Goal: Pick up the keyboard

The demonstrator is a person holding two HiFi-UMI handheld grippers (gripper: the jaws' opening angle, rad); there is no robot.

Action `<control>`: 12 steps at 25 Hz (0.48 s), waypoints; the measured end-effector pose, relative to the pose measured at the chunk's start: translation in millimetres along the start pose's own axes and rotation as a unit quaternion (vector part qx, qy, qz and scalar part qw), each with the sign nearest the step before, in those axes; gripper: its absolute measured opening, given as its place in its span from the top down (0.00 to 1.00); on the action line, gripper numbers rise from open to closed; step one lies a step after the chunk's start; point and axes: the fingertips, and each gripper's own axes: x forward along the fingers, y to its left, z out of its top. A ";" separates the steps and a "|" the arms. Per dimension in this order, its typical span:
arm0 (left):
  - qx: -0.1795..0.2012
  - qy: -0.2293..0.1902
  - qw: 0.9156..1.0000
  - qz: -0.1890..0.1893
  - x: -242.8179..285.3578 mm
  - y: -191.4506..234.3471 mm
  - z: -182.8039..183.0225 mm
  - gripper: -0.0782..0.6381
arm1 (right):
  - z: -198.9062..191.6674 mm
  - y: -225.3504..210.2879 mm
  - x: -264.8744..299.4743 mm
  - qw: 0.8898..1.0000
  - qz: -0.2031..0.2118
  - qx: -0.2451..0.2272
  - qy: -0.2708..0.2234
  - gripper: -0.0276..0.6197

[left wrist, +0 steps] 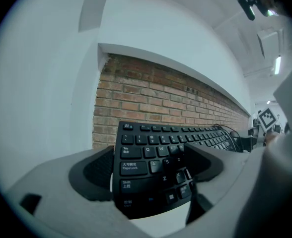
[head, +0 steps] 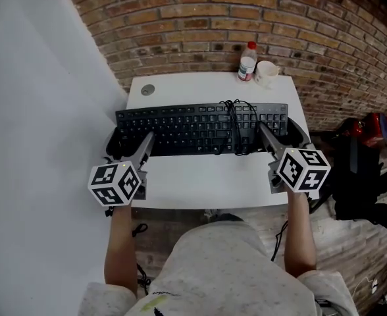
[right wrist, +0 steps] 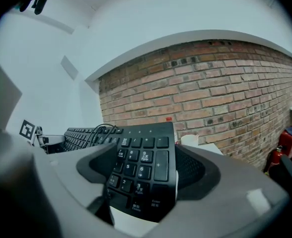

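The black keyboard (head: pixel 193 127) lies across the white table (head: pixel 206 176), and each of its ends sits between a pair of fingers. The left gripper (head: pixel 128 140) is closed on the left end, one finger at the outer edge and the other over the letter keys. The right gripper (head: pixel 282 133) clamps the number-pad end likewise. A coiled cable (head: pixel 233 120) rests on the keys between them. Beyond the right fingers stand a bottle (head: pixel 247 61) and a cup (head: pixel 266 73).

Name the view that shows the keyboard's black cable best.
Head view: the bundled black cable lies whole across the black plastic keyboard. Both gripper views catch only its distant loops, small and edge-on.
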 end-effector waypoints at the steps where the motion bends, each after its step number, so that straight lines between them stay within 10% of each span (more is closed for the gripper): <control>1: 0.001 -0.004 1.000 0.000 -3.5 -1.0 3.1 0.29 | 2.9 2.0 -3.4 1.000 0.001 -0.003 -0.003 0.38; 12: 0.003 -0.023 1.000 -0.001 -28.4 -7.5 15.2 0.29 | 13.6 15.3 -28.4 1.000 0.000 -0.011 -0.023 0.38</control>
